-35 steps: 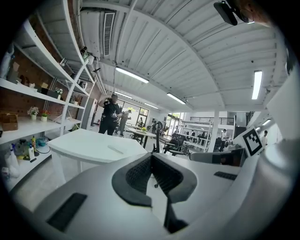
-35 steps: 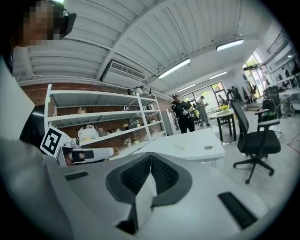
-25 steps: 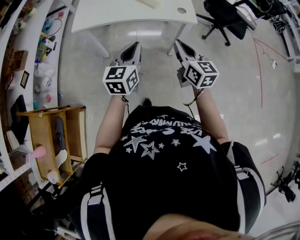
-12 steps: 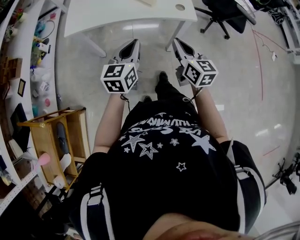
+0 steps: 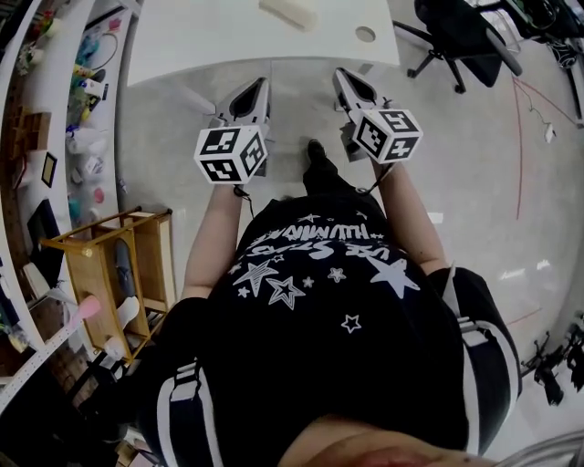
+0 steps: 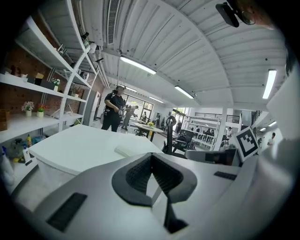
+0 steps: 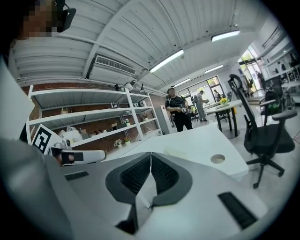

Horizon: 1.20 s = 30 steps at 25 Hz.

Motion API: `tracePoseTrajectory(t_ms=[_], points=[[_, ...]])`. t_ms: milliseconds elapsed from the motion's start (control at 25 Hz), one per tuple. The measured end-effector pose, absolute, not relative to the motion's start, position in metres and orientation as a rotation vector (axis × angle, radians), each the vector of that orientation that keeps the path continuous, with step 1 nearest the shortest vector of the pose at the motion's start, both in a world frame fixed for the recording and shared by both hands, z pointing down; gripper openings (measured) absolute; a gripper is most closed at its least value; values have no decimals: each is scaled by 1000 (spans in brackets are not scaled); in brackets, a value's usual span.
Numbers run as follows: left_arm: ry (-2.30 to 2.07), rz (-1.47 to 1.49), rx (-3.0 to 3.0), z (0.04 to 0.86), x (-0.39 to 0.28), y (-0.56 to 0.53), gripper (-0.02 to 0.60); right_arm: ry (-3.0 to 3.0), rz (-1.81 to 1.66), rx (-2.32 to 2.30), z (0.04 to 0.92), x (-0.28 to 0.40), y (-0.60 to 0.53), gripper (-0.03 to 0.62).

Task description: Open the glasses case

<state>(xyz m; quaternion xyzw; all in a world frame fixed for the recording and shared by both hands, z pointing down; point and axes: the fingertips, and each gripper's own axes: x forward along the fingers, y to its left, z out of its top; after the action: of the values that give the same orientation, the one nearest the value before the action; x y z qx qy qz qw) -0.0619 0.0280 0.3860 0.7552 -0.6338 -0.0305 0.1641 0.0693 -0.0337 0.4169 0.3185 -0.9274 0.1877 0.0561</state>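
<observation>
Advanced on the bench point(image 5: 182, 41), glasses case point(image 5: 287, 14) not yet reached

Since a second ago both grippers have drawn closer to the bench edge, which now lies just past their tips. Forearms out, side by side, about level. Left gripper point(image 5: 258, 88): jaws pressed together, empty. Right gripper point(image 5: 339, 77): jaws pressed together, empty. Glasses case: pale, oblong, seemingly closed, on the bench ahead, between both grippers, long axis slanting across the view; left gripper judged slightly nearer

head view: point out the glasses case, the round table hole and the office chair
glasses case point(image 5: 287, 14), head view, middle of its pale top
table hole point(image 5: 365, 34), head view, its centre
office chair point(image 5: 464, 33), head view, its black seat
</observation>
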Motion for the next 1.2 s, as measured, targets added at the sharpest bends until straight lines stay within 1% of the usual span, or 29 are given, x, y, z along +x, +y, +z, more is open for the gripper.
tracePoseTrajectory(t_ms=[320,560,840,1200], points=[[-1881,-74,2084,386,-69,-49,12,-2822,576,877,418,61,-128,9],[-1946,-59,2013,390,-78,-92,12,-2828,532,783,423,49,-177,9],[-1981,-46,1961,401,-82,-129,12,-2813,581,723,441,41,-217,9],[-1907,14,1966,424,-105,-157,12,-2750,599,708,464,22,-229,9]])
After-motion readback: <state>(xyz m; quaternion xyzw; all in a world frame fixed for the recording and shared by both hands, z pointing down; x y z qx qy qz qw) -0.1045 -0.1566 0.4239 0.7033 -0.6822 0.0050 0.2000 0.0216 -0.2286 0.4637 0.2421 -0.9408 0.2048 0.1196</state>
